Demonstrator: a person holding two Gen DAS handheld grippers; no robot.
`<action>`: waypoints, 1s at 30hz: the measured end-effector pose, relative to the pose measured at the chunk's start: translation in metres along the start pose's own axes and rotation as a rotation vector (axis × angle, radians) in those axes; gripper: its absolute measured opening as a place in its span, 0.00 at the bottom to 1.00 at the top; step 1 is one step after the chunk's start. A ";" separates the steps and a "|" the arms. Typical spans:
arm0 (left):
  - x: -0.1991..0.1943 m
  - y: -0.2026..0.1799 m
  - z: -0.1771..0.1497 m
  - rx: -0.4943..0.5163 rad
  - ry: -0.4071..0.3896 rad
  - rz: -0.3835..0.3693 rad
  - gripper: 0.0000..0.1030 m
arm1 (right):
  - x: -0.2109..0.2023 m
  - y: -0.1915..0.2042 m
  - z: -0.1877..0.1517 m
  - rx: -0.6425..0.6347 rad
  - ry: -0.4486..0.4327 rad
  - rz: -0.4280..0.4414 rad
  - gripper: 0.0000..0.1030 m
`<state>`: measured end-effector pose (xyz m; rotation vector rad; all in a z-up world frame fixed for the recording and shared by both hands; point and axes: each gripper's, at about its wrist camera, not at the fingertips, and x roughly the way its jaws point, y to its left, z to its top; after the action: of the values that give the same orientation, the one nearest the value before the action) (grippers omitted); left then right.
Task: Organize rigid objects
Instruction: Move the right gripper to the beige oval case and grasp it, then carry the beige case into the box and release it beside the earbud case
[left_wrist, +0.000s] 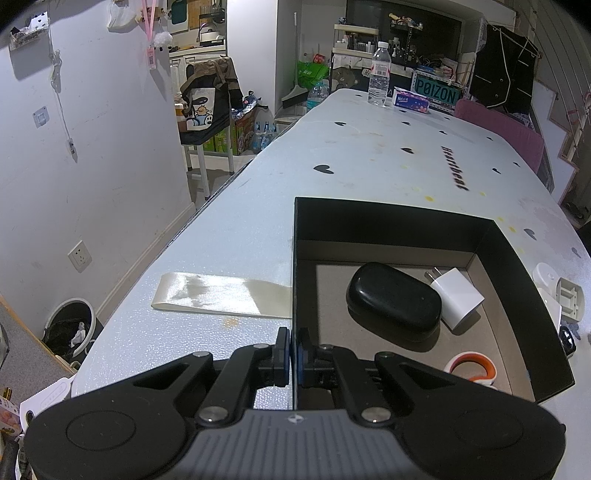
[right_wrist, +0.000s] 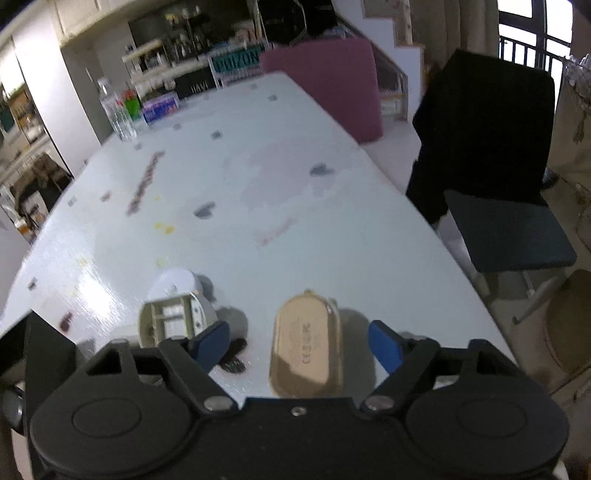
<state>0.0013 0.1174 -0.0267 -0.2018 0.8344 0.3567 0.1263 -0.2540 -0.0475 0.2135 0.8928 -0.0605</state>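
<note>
Though blurred: rounded tan case (right_wrist: 306, 349)

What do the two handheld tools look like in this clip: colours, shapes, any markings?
Both look alike. The left tool has a black body with two round discs, angular black link arms joined by silver pins, blue pads on its fingers, and a ribbed grey centre panel carrying a small mark. The right tool shows the same black discs, silver pins and blue pads. No cables, hands or sleeves are visible.
</note>
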 end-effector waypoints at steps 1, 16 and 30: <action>0.000 0.000 0.000 0.000 0.000 -0.001 0.03 | 0.003 0.001 -0.001 -0.011 0.015 -0.001 0.70; 0.000 0.000 0.000 -0.001 -0.001 -0.001 0.03 | -0.038 0.045 0.001 -0.285 0.075 0.080 0.43; 0.001 0.000 0.000 -0.002 -0.001 -0.001 0.03 | -0.074 0.188 -0.025 -0.760 0.212 0.499 0.43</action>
<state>0.0016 0.1175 -0.0272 -0.2037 0.8334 0.3566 0.0873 -0.0674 0.0251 -0.2778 0.9912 0.7667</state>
